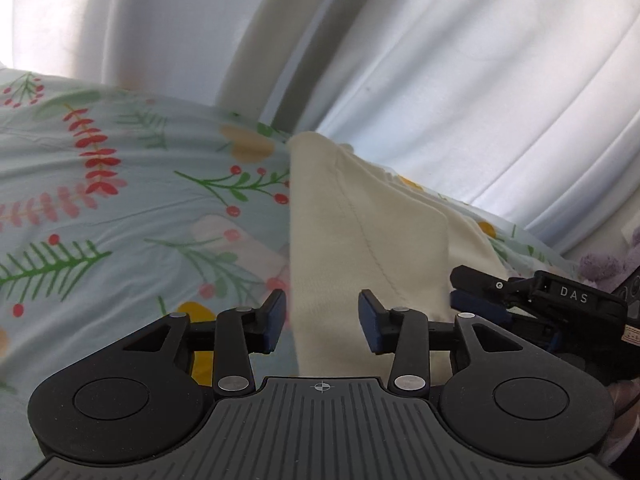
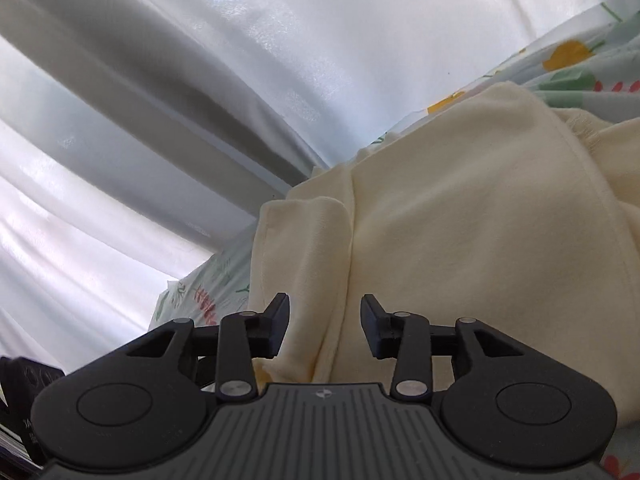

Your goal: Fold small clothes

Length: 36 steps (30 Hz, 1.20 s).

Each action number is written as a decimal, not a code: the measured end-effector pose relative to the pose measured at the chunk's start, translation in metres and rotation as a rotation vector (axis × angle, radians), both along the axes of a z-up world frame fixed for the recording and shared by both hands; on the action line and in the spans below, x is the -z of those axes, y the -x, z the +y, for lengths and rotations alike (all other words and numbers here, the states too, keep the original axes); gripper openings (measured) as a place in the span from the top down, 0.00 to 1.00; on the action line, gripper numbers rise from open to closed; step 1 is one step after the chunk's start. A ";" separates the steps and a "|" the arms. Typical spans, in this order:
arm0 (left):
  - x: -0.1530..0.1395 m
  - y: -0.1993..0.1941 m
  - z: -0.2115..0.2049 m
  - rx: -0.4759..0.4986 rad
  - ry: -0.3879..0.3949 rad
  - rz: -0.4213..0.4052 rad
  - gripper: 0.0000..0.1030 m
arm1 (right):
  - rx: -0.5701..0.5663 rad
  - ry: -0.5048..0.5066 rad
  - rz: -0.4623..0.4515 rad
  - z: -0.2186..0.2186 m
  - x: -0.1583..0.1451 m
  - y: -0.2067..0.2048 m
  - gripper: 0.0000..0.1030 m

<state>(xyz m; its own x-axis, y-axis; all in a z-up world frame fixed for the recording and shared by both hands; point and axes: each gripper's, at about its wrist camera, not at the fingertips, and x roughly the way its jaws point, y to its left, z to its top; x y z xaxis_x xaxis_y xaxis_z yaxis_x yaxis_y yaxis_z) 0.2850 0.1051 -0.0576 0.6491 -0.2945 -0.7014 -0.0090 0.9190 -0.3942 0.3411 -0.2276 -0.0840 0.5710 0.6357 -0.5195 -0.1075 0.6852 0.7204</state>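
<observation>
- Lying ahead of our left gripper (image 1: 322, 320), the cream garment (image 1: 360, 240) stretches away over the floral bedsheet (image 1: 120, 200), its near edge between the parted jaws with neither pad pressing it.
- Our right gripper (image 2: 325, 326) also stands open, the garment's (image 2: 460, 240) folded layers spread ahead and to its right.
- Seen from the left wrist, the right gripper (image 1: 480, 292) sits just right of the cloth.
- White curtains (image 2: 160, 120) hang beyond.
</observation>
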 end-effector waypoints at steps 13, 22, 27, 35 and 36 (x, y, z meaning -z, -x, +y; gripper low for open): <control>0.028 -0.017 0.012 -0.066 -0.049 0.102 0.63 | -0.048 -0.027 0.065 0.038 0.021 -0.031 0.86; 0.004 -0.017 -0.011 -0.001 -0.074 0.041 0.61 | 0.090 0.211 -0.227 0.023 -0.041 0.018 0.88; 0.014 -0.027 -0.044 0.088 -0.074 0.080 0.61 | 0.179 0.381 -0.202 -0.011 -0.029 0.026 0.88; 0.015 -0.028 -0.059 0.096 -0.154 0.071 0.61 | 0.144 0.123 -0.035 -0.048 0.015 0.002 0.65; 0.015 -0.028 -0.059 0.096 -0.154 0.074 0.61 | 0.129 0.127 -0.033 -0.045 0.016 -0.003 0.64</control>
<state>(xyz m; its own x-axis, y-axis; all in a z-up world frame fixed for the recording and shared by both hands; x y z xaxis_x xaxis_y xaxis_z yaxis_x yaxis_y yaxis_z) 0.3135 0.0461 -0.0729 0.5682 -0.2376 -0.7879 0.0573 0.9665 -0.2502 0.3442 -0.2725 -0.1001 0.6616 0.4867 -0.5705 -0.0353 0.7802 0.6246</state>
